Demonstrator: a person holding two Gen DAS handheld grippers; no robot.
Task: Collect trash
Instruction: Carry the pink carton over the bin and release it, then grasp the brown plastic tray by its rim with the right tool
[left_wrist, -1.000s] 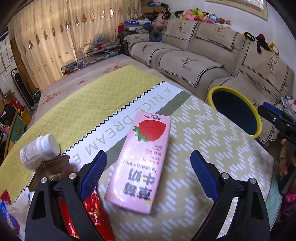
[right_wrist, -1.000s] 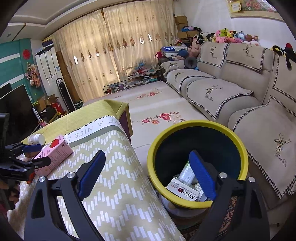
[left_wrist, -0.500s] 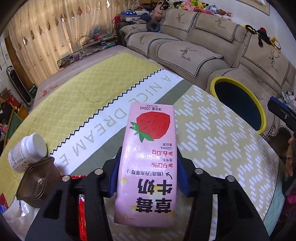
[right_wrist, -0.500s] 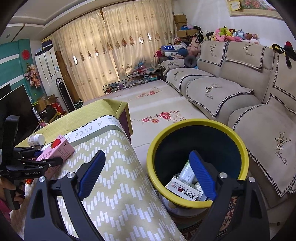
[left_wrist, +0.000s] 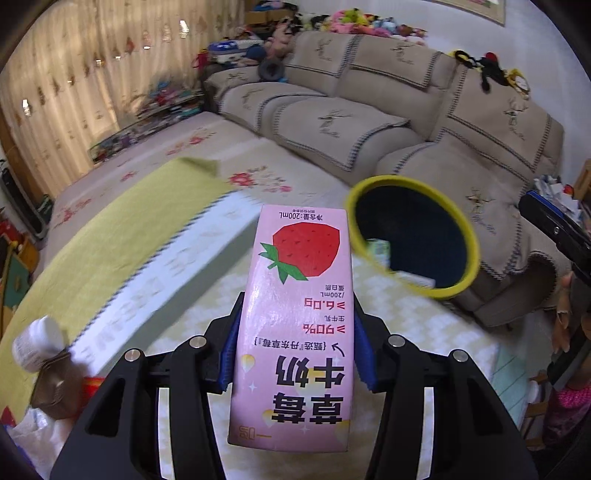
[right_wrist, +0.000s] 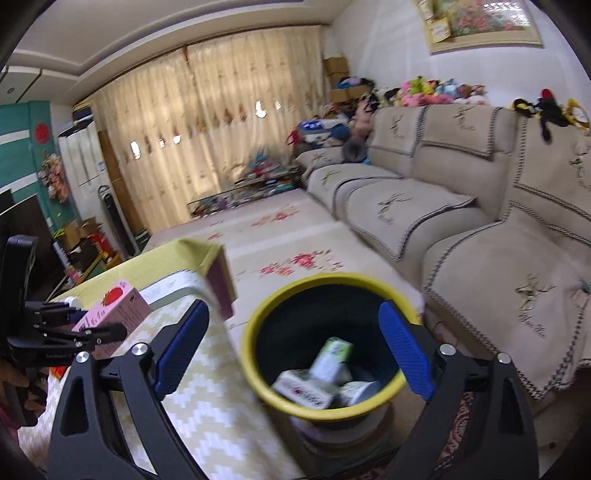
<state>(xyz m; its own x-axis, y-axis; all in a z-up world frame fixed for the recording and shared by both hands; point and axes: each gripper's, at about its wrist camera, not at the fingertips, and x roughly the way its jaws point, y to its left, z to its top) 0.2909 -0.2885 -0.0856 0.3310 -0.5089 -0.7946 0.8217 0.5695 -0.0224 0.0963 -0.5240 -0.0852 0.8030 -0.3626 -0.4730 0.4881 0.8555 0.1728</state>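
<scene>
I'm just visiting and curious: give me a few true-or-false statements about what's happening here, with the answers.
1. The left tool is clamped on a pink strawberry milk carton. True.
2. The right tool is holding a bottle. False: its jaws are open and hold nothing.
3. The yellow-rimmed bin already has some trash inside. True: cartons lie at its bottom.
4. The bin stands on top of the table. False: it sits lower, beside the table's edge.
5. A white-capped bottle is on the table. True.
</scene>
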